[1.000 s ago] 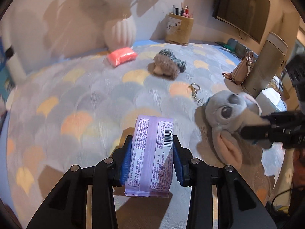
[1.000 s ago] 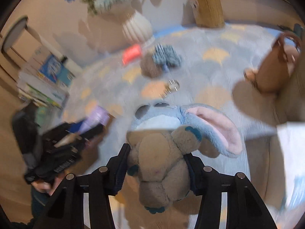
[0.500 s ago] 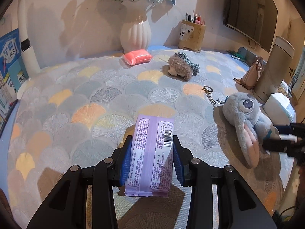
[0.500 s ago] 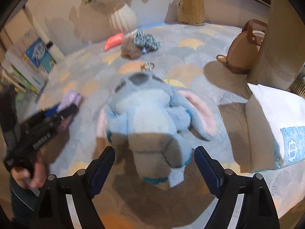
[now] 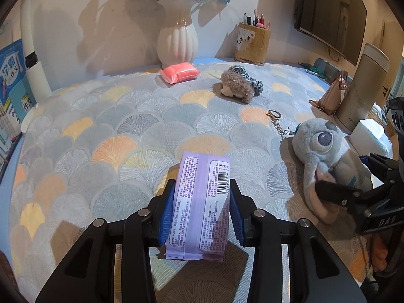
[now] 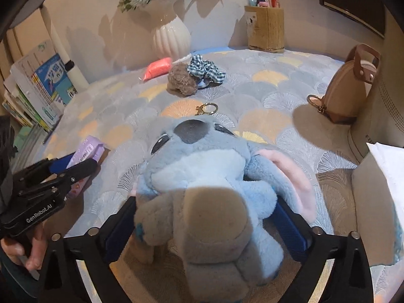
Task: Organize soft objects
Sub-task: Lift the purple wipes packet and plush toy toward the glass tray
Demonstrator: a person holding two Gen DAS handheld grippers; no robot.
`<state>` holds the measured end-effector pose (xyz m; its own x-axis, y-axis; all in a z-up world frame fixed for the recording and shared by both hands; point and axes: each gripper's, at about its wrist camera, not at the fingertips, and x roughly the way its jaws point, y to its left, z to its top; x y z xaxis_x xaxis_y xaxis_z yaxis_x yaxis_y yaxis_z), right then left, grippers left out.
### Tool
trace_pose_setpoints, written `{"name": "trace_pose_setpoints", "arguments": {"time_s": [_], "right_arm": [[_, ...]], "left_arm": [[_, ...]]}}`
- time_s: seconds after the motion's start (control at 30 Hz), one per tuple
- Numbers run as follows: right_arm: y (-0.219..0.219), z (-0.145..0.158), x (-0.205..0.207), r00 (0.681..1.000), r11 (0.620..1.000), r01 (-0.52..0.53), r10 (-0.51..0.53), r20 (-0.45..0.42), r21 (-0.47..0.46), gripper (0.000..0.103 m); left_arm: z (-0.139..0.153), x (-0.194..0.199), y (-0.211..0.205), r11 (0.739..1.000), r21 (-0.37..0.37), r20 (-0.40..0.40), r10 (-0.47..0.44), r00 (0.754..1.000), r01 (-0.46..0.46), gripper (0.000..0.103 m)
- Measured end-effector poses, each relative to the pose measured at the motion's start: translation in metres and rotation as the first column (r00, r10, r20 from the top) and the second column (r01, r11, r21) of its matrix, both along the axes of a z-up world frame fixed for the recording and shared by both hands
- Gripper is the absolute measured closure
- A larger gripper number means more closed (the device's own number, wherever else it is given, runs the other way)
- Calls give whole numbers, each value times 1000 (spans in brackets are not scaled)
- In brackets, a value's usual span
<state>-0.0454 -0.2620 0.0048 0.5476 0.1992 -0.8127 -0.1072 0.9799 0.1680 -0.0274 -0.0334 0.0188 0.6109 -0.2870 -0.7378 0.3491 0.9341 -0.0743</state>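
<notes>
One pen holder [image 5: 252, 44] holds several pens; one vase [image 5: 177, 41] holds flowers. Left hand-held gripper [image 5: 201, 217] clamps one purple packet [image 5: 202, 202]. Right hand-held gripper [image 6: 207, 227] straddles one blue plush [image 6: 202, 176]; grip unclear.

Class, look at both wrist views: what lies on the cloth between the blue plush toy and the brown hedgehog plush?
A gold keyring on a short chain lies between the blue plush toy and the brown hedgehog plush; both views show it.

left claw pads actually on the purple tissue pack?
Touching. The left wrist view shows both blue pads of the left claw pressed flat against the sides of the purple plastic tissue pack, with no gap on either side.
</notes>
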Motion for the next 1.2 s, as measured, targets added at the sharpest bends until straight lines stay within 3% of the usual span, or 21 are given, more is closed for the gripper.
{"name": "trace_pose_setpoints", "arguments": {"time_s": [0.13, 0.93, 1.2], "right_arm": [[7, -2, 1, 1000, 998, -7, 7, -5, -70, 0], [5, -3, 3, 1000, 997, -11, 11, -6, -73, 0], [-1, 2, -2, 999, 1000, 9, -8, -39, 11, 0]], "left_arm": [[0, 0, -1, 1000, 9, -3, 0, 1000, 0, 65], [-1, 0, -4, 1000, 17, -13, -2, 1000, 2, 65], [-2, 1, -5, 999, 39, -13, 8, 1000, -8, 65]]}}
